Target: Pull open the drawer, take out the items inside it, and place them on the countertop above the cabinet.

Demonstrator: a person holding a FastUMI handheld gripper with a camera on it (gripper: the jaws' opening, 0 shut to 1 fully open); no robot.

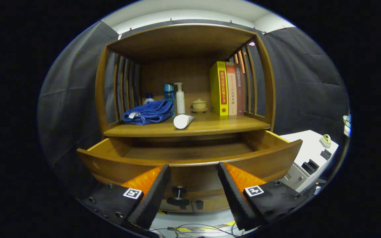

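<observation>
The wooden drawer (190,165) stands pulled out below the countertop (210,127) of the cabinet; the part of its inside that I can see is bare wood. Its dark knob (178,195) sits on the drawer front, between and just ahead of my fingers. My gripper (193,170) is open, level with the drawer front, with nothing between the fingers. On the countertop lie a folded blue towel (149,113) and a white tube (183,121) on its side.
Further back on the countertop stand a blue bottle (168,93), a white pump bottle (179,99), a small lidded cup (198,105) and three upright books (227,88). A white box (309,155) stands to the right of the cabinet. Cables lie on the floor below.
</observation>
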